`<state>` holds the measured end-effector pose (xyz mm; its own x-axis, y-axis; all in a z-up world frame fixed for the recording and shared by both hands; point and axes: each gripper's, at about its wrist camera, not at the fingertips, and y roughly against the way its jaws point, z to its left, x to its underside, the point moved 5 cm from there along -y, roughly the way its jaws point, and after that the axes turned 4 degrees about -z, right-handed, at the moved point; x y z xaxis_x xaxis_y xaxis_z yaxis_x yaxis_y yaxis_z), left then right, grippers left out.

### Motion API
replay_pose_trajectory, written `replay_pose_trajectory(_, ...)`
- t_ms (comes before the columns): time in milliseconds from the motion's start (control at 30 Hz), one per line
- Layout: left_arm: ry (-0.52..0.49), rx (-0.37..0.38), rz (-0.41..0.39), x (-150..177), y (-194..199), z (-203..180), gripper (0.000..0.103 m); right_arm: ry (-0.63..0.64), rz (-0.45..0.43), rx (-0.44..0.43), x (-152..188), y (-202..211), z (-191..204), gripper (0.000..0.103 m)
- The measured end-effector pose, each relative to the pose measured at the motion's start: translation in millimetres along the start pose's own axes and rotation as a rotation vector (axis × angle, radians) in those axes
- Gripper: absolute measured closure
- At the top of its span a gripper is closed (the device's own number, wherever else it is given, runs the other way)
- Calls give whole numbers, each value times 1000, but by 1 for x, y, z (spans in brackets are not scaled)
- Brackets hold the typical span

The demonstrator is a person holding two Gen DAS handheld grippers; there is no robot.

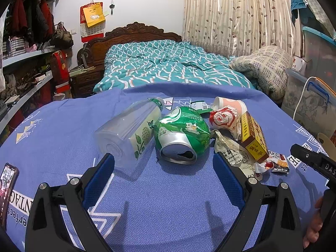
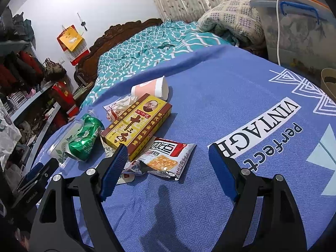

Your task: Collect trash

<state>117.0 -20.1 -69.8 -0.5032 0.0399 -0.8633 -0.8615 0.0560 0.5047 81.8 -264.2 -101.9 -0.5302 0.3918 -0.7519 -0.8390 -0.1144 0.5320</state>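
Trash lies heaped on a blue printed cloth (image 1: 159, 193). A clear plastic bottle (image 1: 130, 132) lies on its side beside a crushed green can (image 1: 182, 134). To the right are a crumpled red-and-white wrapper (image 1: 223, 118), a paper cup (image 1: 230, 104), a yellow-brown box (image 1: 253, 138) and a snack packet (image 1: 277, 162). My left gripper (image 1: 163, 163) stands open just short of the can, nothing between its fingers. My right gripper (image 2: 168, 157) is open too, with the snack packet (image 2: 166, 157) lying flat between its fingers and the box (image 2: 138, 124) by the left finger.
A phone (image 1: 6, 191) lies at the cloth's left edge. Behind the cloth is a bed with a teal quilt (image 1: 168, 63). Shelves with clothes (image 1: 25, 48) fill the left side; plastic storage bins (image 1: 308, 103) and a beige bin (image 2: 328, 82) stand at the right.
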Motion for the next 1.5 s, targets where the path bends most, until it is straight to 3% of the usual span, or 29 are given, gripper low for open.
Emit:
replay_pose_trajectory(833,22,-11,72,3,-14,5,13,16,9,-51,2,0,4,23)
replay_pose_trajectory(1033,44,37,46,-6,-11,14,9,-7,16,-86,1,1,1,23)
replay_pose_trajectory(1100,38,79,44,-17,-12,14,9,-37,43,-99,0,-3,-3,23)
replay_pose_trajectory(1233,9,73,50,-34,-23,9,9,-83,91,-139,-10,-16,-10,23)
replay_pose_trajectory(1400,7,103,133,-39,-50,-4,9,-201,234,-242,-31,-53,-13,23)
replay_pose_trajectory(1500,-43,91,154,-37,-65,-17,9,-198,287,-266,-41,-77,-1,21)
